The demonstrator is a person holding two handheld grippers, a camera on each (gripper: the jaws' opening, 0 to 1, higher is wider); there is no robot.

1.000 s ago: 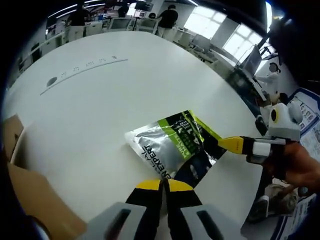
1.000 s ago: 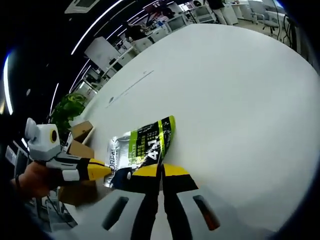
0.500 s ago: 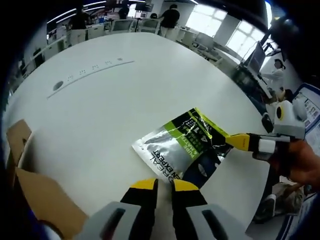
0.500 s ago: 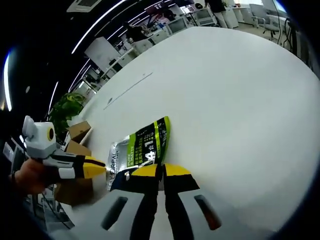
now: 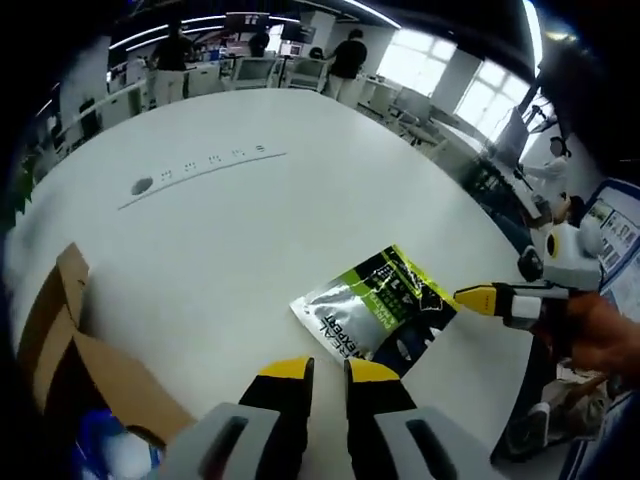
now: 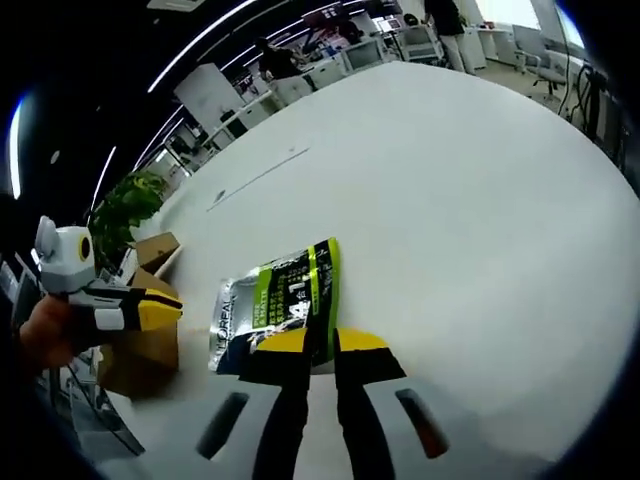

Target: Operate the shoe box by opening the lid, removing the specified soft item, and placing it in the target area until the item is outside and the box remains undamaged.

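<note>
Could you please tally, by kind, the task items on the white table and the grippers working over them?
Foil pouches: 1, the pouch lying flat on the table.
Cardboard boxes: 1, the shoe box, lid open.
Grippers: 2, left gripper and right gripper.
Total: 4.

A large white round table (image 5: 250, 230) carries a silver, green and black foil pouch (image 5: 378, 312) lying flat near its edge, an open brown cardboard shoe box (image 5: 75, 360) well apart from it, and a recessed grey socket strip (image 5: 200, 168) farther back
</note>
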